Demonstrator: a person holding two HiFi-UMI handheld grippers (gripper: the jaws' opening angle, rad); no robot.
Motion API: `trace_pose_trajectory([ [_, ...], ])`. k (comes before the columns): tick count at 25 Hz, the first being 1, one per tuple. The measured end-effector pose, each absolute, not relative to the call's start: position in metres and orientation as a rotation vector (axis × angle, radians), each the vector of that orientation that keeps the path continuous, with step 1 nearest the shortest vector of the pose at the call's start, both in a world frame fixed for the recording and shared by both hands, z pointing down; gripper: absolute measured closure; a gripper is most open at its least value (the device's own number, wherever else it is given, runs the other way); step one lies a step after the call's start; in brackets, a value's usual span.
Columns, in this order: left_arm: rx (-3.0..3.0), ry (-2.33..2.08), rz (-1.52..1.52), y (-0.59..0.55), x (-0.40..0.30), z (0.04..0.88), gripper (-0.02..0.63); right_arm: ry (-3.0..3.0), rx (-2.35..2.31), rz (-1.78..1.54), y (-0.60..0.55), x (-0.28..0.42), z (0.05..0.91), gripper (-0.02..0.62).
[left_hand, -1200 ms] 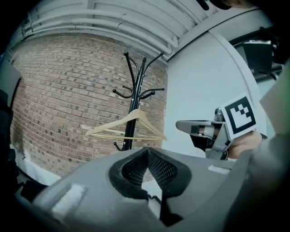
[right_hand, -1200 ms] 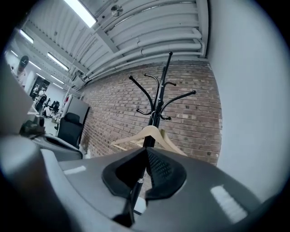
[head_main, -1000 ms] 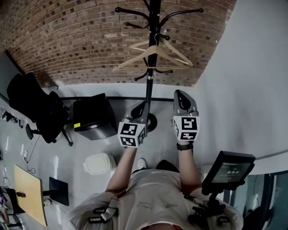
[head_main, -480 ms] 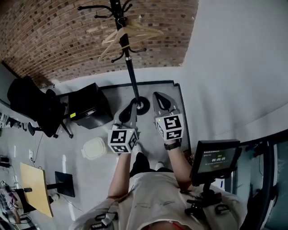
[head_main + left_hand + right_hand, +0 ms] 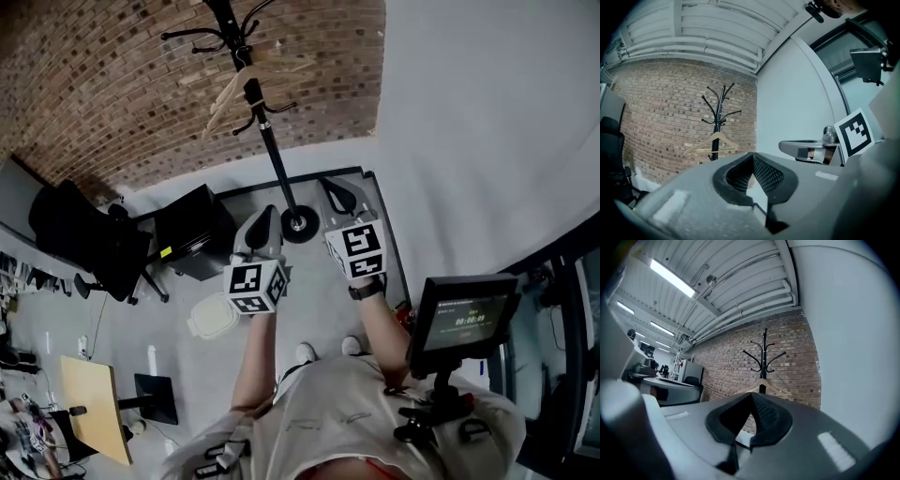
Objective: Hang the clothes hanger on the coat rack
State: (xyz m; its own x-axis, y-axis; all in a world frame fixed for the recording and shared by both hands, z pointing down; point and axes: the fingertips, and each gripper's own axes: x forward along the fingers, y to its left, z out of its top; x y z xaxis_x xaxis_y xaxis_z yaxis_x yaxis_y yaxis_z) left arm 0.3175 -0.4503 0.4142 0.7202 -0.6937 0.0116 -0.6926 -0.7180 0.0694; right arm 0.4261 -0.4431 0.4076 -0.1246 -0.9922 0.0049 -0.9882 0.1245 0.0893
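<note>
While we hold the left tongs [image 5: 263, 223] and the right tongs [image 5: 337, 195] side by side, each pair pressed together on nothing, the wooden clothes hanger [image 5: 715, 136] hangs well apart from both, straight ahead, on a lower hook of the black coat rack [image 5: 273, 150]. The rack's round base stands on the floor before the brick wall [image 5: 112, 94].

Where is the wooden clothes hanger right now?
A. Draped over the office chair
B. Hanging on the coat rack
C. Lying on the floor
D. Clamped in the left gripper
B: the wooden hanger hangs from a hook on the black coat rack by the brick wall.
</note>
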Motion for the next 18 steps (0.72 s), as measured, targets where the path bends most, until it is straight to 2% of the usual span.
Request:
trace_pose_trajectory([
  [18, 2.886, -1.023, -0.100, -0.457, 0.294, 0.402, 0.604, -2.284, 1.998, -0.157, -0.459, 0.369, 0.395, 0.594],
])
